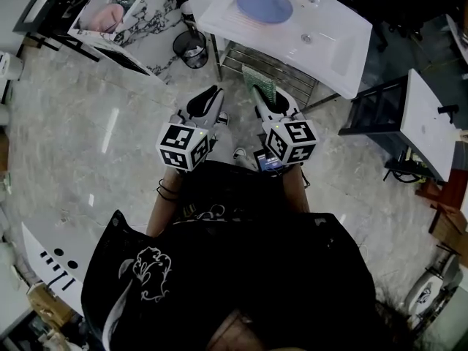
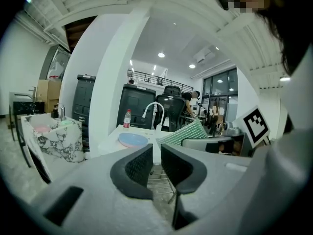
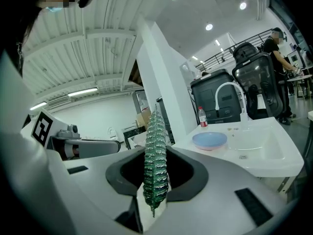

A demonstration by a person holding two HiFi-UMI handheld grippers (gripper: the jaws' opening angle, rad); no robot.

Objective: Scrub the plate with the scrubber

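In the head view the person's dark clothing covers the lower part, and the hands are hidden behind the two marker cubes, so we see only the forearms. We cannot make out what the black round wire basket on the floor contains. We count two grippers, one scrubber, one plate and one bottle. The left gripper has its fingers only slightly apart, with a narrow slit between them and nothing inside. The right gripper is clamped on the green knobbly flat scrubber, which stands on its edge and rises above the jaws. The round pale blue plate lies well apart from both grippers, on the flat part of the white sink unit, beside the basin and not in it. A clear bottle with a red cap stands behind the plate, near the white curved tap. The box with marble pattern at the upper left holds something pink.
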